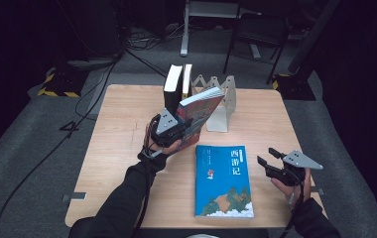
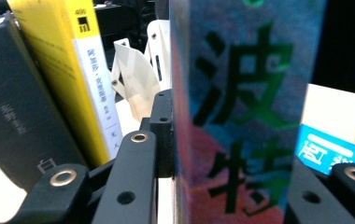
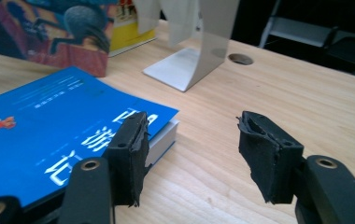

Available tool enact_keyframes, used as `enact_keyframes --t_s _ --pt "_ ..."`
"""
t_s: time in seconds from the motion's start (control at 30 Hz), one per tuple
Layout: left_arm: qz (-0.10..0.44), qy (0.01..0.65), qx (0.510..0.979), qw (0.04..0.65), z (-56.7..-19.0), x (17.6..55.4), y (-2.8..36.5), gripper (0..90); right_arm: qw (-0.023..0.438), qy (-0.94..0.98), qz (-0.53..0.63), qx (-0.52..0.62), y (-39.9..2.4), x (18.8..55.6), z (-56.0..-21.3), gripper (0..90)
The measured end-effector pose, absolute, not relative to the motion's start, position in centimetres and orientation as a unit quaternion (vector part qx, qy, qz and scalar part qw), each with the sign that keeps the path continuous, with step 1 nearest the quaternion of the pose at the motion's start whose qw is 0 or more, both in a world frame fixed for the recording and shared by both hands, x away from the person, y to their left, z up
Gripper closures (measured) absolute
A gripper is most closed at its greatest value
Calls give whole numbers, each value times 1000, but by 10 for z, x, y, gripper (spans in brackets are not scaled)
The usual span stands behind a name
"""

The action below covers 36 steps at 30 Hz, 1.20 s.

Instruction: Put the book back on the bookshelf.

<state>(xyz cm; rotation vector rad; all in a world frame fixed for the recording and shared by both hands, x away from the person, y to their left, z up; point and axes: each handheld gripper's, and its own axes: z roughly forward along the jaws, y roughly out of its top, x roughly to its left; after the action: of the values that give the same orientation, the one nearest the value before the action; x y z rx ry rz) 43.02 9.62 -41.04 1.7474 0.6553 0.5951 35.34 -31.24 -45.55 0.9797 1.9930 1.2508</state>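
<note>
The left gripper was clamped on the spine of a colourful paperback, holding it tilted above the wooden table, just beside a black book and a yellow book standing against the white bookend. The right gripper hung with its jaws spread and nothing between them, just right of the blue book lying flat.

Held book: clamped between the left gripper fingers, tilted.
Upright books: just beyond those fingers.
Bookend: beside the held book.
Flat book: on the surface, just left of the right gripper fingers.
</note>
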Motion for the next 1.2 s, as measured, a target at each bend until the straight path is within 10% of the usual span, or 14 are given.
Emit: enact_keyframes --t_s 1.2 --pt "244 271 717 594 -387 417 131 705 264 788 427 356 -304 359 -466 402"
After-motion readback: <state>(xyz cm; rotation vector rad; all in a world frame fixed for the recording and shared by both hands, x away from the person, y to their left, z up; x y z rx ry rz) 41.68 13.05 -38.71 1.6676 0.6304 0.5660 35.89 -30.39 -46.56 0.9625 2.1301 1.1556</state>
